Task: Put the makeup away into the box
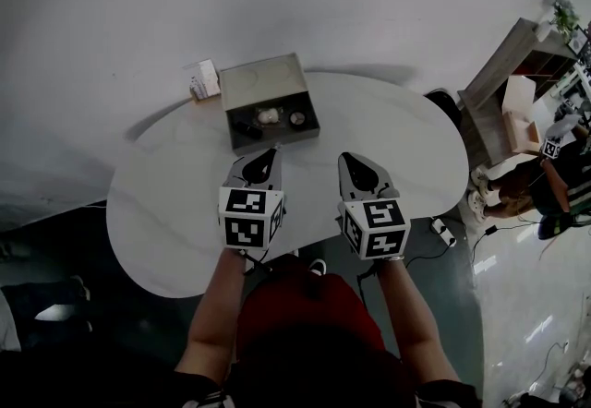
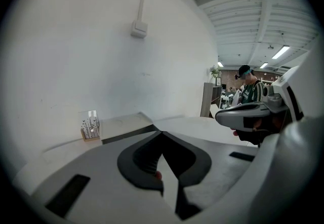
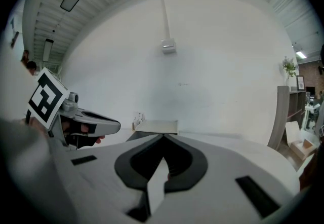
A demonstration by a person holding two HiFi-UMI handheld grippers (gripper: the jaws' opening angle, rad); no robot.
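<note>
The grey box [image 1: 312,120] stands open at the far side of the white table [image 1: 397,148], its lid [image 1: 263,83] lying back. Inside are a pale round compact [image 1: 268,116], a dark round pot [image 1: 297,118] and a black item [image 1: 245,127]. My left gripper [image 1: 271,153] hovers just in front of the box, shut and holding nothing. My right gripper [image 1: 347,158] hangs beside it, a little right of the box, jaws together and nothing between them. In the left gripper view the tips [image 2: 161,133] meet in front of the lid [image 2: 126,125]; in the right gripper view the tips [image 3: 163,137] also meet.
A small card holder [image 1: 203,80] stands left of the box, against the white wall. A wooden shelf unit [image 1: 517,74] and another person [image 1: 568,175] are off to the right. A power strip [image 1: 443,231] lies on the floor by the table's right edge.
</note>
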